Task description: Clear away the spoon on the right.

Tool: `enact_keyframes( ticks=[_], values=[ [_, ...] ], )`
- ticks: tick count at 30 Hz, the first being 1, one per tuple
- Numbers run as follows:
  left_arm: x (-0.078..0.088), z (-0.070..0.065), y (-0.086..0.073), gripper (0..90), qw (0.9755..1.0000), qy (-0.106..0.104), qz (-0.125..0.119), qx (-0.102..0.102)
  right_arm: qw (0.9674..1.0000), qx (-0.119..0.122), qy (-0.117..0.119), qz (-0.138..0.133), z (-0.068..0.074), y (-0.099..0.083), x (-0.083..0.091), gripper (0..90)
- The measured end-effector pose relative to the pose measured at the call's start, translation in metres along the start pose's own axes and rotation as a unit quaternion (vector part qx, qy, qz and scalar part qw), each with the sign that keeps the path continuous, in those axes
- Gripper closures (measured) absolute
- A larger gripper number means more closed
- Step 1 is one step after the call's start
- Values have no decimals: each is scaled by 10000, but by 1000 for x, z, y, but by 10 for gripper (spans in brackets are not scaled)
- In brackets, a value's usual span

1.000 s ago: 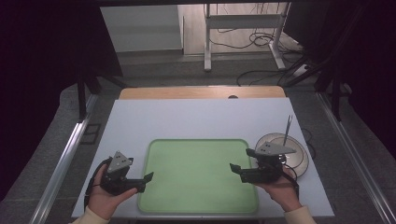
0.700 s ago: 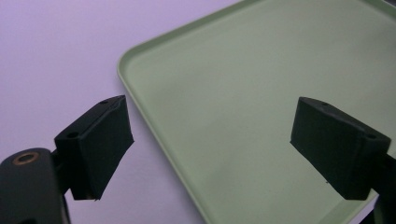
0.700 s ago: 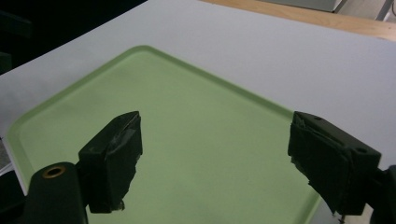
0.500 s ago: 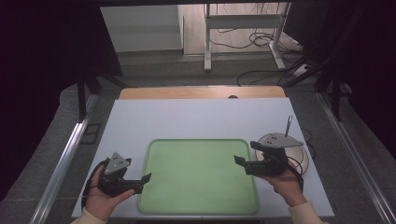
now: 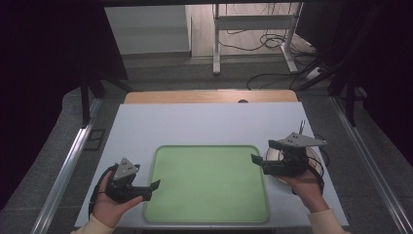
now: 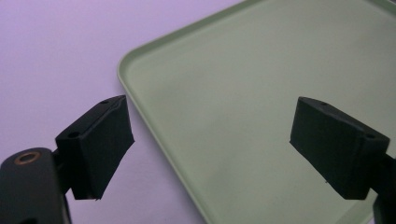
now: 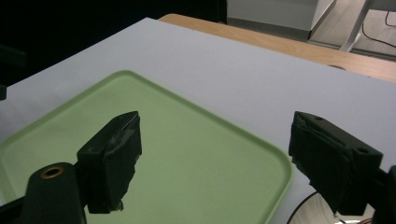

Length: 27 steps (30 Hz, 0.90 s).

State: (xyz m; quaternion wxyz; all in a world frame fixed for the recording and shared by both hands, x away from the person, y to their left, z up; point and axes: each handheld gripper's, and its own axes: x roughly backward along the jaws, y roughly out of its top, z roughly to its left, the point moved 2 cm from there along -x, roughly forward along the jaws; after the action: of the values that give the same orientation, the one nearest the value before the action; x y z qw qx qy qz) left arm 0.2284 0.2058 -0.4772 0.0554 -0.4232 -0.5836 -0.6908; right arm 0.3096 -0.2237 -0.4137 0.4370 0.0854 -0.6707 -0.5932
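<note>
A pale green tray (image 5: 209, 187) lies empty in the middle of the white table (image 5: 204, 124). My left gripper (image 5: 152, 189) is held low at the tray's near left corner and is open, nothing between its jaws. In the left gripper view the left gripper (image 6: 215, 135) spans the tray's rim (image 6: 122, 74). My right gripper (image 5: 261, 152) hovers at the tray's right edge, open and empty. In the right gripper view the right gripper (image 7: 215, 144) looks across the tray (image 7: 187, 154) toward the table's far side.
A round pale dish (image 5: 269, 154) sits on the table right of the tray, mostly under my right gripper; its rim (image 7: 299, 210) shows in the right gripper view. A thin dark rod (image 5: 302, 126) sticks up behind it. A wooden strip (image 5: 209, 96) borders the far edge.
My right gripper has risen and drifted a little away from the person and to the right. The left gripper has stayed in place.
</note>
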Motion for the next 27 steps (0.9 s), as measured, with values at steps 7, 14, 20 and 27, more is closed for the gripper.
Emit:
enact_keyframes(
  ticks=[7,14,20,27],
  values=[
    [4,0,-3,130,10000,43,-27,34,10000,11,19,-95,-6,9,2,171],
    [3,-2,-1,129,10000,49,-34,-22,9999,-111,23,-91,-9,19,-4,171],
    [3,-1,0,129,10000,49,-55,-37,10000,5,-85,-17,-12,32,-7,156],
    [4,2,0,130,9999,50,-113,-26,9998,-16,-133,146,-21,37,-9,149]
  ],
)
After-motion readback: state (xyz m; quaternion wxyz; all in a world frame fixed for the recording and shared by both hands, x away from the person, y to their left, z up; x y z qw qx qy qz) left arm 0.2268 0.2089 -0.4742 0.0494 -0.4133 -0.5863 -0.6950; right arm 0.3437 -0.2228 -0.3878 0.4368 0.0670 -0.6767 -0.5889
